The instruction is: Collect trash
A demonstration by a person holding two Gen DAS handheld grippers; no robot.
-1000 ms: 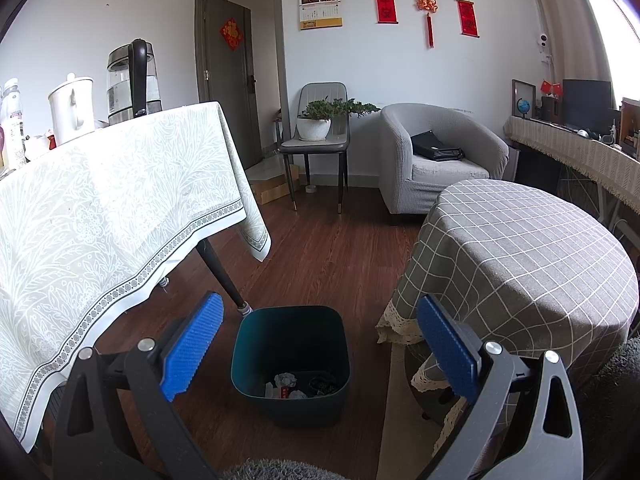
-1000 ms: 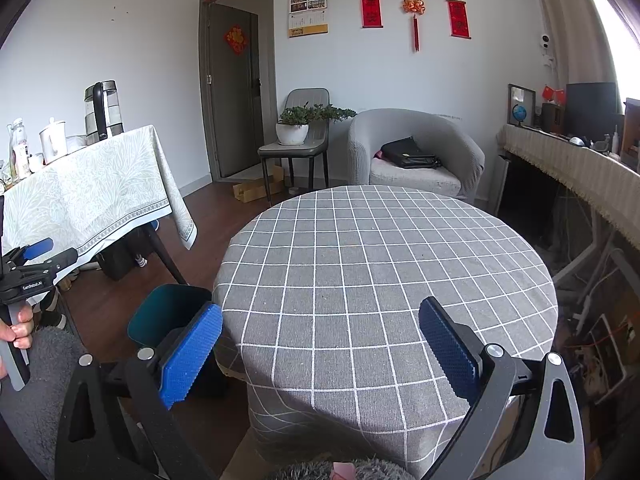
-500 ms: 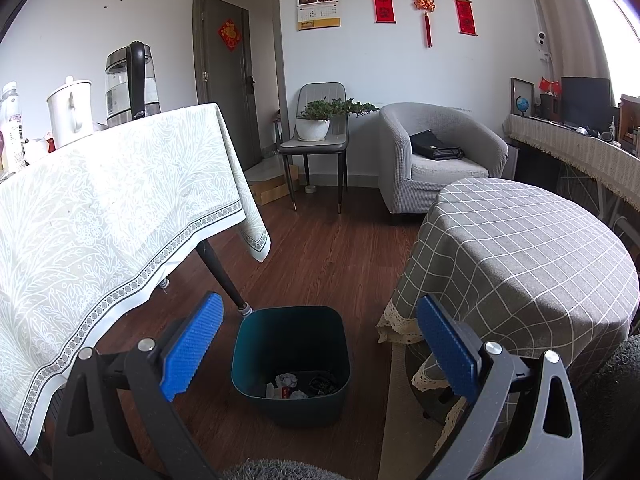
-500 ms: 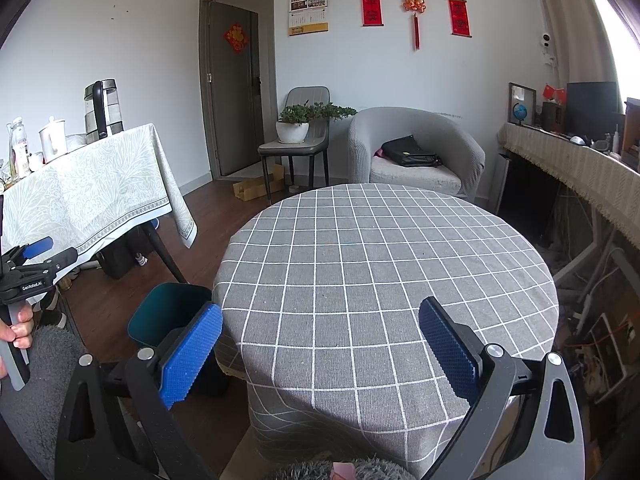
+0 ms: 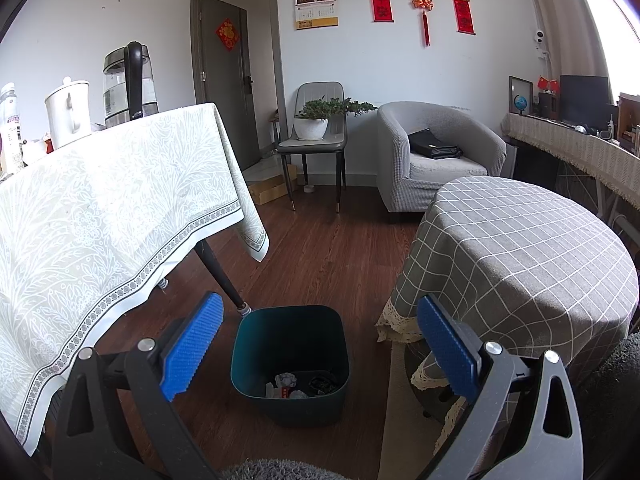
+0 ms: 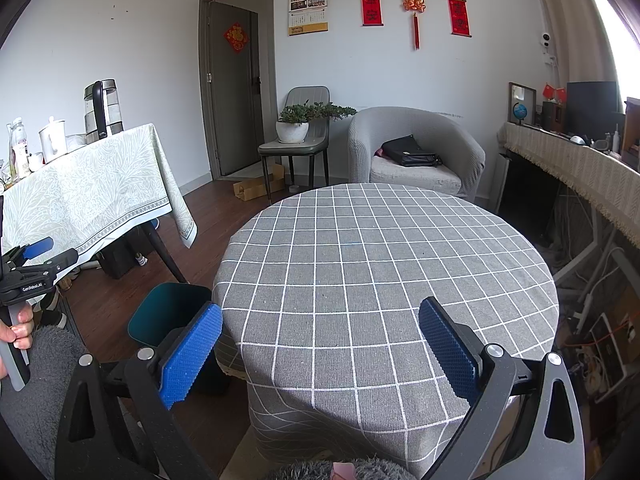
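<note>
A dark teal trash bin (image 5: 290,354) stands on the wood floor between two tables, with crumpled paper and dark scraps (image 5: 298,384) at its bottom. My left gripper (image 5: 320,344) hangs open above and just in front of the bin, nothing between its blue pads. My right gripper (image 6: 320,344) is open over the near edge of the round table with the grey checked cloth (image 6: 380,264); nothing lies on that cloth. The bin (image 6: 164,312) shows at the table's left. At the far left a hand holds the left gripper (image 6: 24,276).
A table with a pale leaf-patterned cloth (image 5: 100,208) at the left carries a kettle (image 5: 128,80) and a white jug (image 5: 68,114). Behind are a chair with a potted plant (image 5: 316,120), a grey armchair (image 5: 436,160), a long sideboard (image 5: 580,152) at right and a door (image 5: 228,88).
</note>
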